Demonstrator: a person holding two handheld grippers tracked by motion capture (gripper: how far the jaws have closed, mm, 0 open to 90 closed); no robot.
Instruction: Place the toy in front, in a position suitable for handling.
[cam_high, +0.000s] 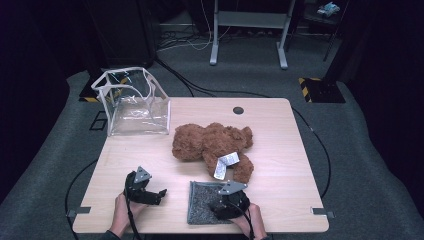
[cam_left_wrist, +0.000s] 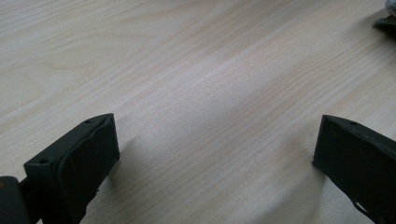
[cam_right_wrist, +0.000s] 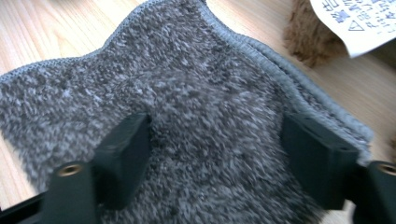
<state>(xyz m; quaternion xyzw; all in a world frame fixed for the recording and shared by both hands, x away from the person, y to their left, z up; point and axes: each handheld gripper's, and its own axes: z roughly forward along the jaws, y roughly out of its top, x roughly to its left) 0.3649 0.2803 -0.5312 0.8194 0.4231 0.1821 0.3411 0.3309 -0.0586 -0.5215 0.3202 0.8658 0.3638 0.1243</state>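
A brown teddy bear (cam_high: 210, 142) lies on its side in the middle of the wooden table (cam_high: 280, 150), a white label (cam_high: 223, 165) hanging from it. In front of it lies a grey fleecy cloth (cam_high: 202, 202). My right gripper (cam_high: 227, 202) rests on the cloth's right part. In the right gripper view its jaws stand apart with their tips sunk in the cloth's (cam_right_wrist: 196, 84) pile, the gripper (cam_right_wrist: 215, 149) open; the bear's fur (cam_right_wrist: 303, 42) and label (cam_right_wrist: 359, 23) lie just beyond. My left gripper (cam_high: 157, 195) sits left of the cloth, open (cam_left_wrist: 215, 154) over bare wood.
A clear plastic bag with white trim (cam_high: 132, 102) stands open at the table's back left corner. A round cable hole (cam_high: 238, 110) sits near the back edge. Cables and a desk frame (cam_high: 250, 30) are on the floor behind.
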